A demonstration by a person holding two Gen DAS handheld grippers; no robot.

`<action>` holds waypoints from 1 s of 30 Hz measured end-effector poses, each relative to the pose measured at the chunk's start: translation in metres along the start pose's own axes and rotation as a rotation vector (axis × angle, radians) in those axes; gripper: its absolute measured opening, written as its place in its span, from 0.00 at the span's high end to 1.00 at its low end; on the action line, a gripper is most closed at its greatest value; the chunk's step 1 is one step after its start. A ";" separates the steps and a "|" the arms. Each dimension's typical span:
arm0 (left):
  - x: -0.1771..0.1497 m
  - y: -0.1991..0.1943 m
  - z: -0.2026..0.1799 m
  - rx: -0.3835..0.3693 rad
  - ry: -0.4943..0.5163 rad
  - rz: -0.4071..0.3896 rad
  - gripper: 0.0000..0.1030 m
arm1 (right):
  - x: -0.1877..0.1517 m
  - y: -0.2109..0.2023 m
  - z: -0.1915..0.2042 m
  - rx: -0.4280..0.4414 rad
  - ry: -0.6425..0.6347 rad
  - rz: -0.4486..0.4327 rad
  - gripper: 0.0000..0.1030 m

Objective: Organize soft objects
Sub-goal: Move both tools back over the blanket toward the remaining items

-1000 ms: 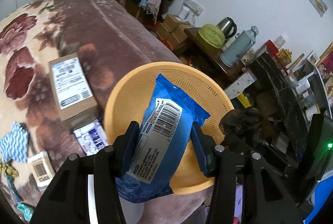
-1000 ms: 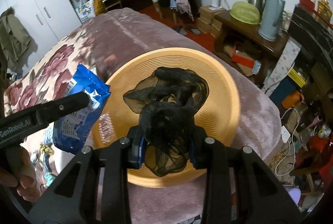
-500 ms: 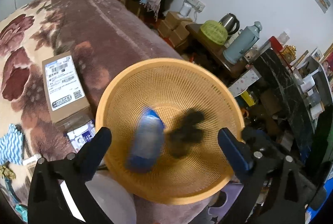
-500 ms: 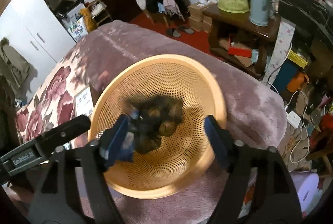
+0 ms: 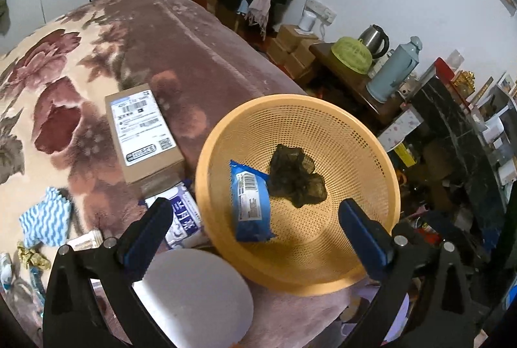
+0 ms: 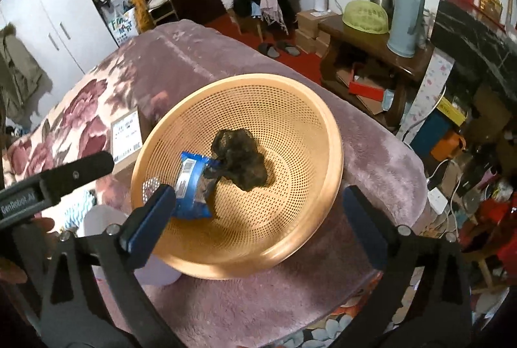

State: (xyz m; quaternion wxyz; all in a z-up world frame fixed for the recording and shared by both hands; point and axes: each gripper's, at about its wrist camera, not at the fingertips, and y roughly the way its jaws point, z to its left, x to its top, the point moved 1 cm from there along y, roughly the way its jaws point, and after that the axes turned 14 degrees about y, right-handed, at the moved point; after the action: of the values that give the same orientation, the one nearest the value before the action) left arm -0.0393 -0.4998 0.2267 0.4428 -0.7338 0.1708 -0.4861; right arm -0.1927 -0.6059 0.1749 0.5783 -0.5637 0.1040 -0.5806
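While both grippers – left (image 5: 255, 218), right (image 6: 258, 202) – gape empty, blue packet (image 5: 250, 202) touching black net (image 5: 295, 180) at its 9 o'clock, inside basket (image 5: 371, 147).

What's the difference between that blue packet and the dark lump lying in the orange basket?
The blue packet is a smooth, glossy wrapper with a barcode label; the black mesh bundle is crumpled, see-through netting with no print. The packet lies long and flat toward the basket's side, the bundle bunched near the middle. Both rest inside the orange basket, touching, with neither gripper holding them.
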 end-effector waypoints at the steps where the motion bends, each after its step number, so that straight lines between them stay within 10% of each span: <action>1: -0.002 -0.003 0.001 0.000 0.001 0.000 0.01 | -0.001 -0.001 0.001 0.000 -0.003 0.001 0.00; 30: -0.065 -0.082 0.066 0.072 -0.076 -0.040 0.01 | -0.048 -0.034 0.075 0.010 -0.167 0.009 0.00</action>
State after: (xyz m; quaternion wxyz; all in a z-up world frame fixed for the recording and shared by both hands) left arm -0.0271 -0.3786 0.2477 0.4654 -0.7387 0.1215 -0.4722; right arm -0.1677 -0.5175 0.2013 0.5903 -0.6068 0.0550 -0.5294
